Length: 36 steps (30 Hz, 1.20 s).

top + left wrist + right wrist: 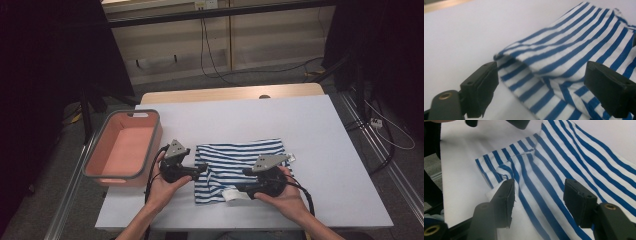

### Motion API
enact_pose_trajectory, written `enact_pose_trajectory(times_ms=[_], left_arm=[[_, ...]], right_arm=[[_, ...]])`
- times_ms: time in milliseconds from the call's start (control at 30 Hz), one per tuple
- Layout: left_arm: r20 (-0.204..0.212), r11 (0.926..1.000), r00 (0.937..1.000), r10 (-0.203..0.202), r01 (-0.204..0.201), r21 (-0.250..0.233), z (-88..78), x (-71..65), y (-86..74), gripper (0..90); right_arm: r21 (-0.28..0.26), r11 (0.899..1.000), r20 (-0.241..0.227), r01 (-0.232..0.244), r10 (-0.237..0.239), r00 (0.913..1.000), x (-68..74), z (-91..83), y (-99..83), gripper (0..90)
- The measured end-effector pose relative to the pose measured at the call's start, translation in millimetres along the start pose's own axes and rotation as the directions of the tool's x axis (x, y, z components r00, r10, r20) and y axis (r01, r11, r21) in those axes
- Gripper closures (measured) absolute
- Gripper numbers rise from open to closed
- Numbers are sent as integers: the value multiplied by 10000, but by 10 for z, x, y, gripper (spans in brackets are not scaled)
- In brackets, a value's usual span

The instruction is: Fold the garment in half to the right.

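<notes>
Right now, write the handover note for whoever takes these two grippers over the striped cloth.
Left gripper: open, jaws astride the left edge of the blue-and-white striped cloth garment, no grip.
Right gripper: open over the garment's near edge, holding nothing.
The garment lies part-folded on the white table; the salmon-pink bin with a grey rim sits to its left, with nothing in it.
Done: some folding, apparently.
Left: probably finish folding, then perhaps bin it.

tongs [199, 171]: black, 2 blocky jaws | grey triangular plate | black cable
</notes>
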<state>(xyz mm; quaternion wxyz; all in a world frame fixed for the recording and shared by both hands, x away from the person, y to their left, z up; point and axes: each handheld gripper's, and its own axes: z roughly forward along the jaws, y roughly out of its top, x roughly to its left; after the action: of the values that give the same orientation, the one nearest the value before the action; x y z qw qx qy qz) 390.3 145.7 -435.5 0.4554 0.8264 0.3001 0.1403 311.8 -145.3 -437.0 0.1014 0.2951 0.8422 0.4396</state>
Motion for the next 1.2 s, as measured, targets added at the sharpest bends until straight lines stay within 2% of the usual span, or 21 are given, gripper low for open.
enact_pose_trajectory(times_ms=[133,200,267,367,433,533,600,667,767,933,967,1133,1200], left_arm=[[-235,10000,9997,-97,98,8,85,92,86,131],[-319,9998,9994,-108,113,146,133,156,128,190],[-416,9991,9987,-292,304,281,194,223,157,259],[-337,9970,9992,-197,222,737,287,298,196,349],[-391,9955,9987,-322,356,879,345,325,205,362],[-388,9941,9987,-317,356,1023,403,388,178,464],[-327,9907,9987,-398,437,1286,443,415,126,490],[-341,9869,9986,-407,455,1549,475,434,87,530],[-371,9858,9967,-721,769,1495,492,491,49,556],[-27,9831,9948,-1017,1009,1530,507,528,24,597],[77,9831,9946,-1038,1014,1527,514,521,24,625],[65,9824,9957,-922,899,1637,526,494,35,631],[144,9822,9961,-869,832,1685,533,474,38,710]], right_arm=[[170,9997,-212,190,-186,9996,50,96,66,431],[265,9991,-362,337,-327,9988,81,161,115,435],[343,9980,-501,531,-513,9974,120,237,179,442],[416,9972,-706,627,-596,9957,163,338,249,455],[536,9962,-784,685,-642,9949,182,422,276,458],[696,9954,-877,657,-595,9944,204,532,274,461],[721,9951,-901,679,-613,9940,206,580,258,463],[724,9953,-961,637,-567,9938,209,604,249,465],[767,9947,-981,679,-602,9934,226,621,243,466],[879,9931,-1012,782,-692,9925,271,645,228,469],[906,9927,-1012,800,-707,9923,281,647,231,469],[797,9930,-988,868,-788,9920,306,649,263,469],[728,9935,-999,881,-806,9917,318,644,282,476]])
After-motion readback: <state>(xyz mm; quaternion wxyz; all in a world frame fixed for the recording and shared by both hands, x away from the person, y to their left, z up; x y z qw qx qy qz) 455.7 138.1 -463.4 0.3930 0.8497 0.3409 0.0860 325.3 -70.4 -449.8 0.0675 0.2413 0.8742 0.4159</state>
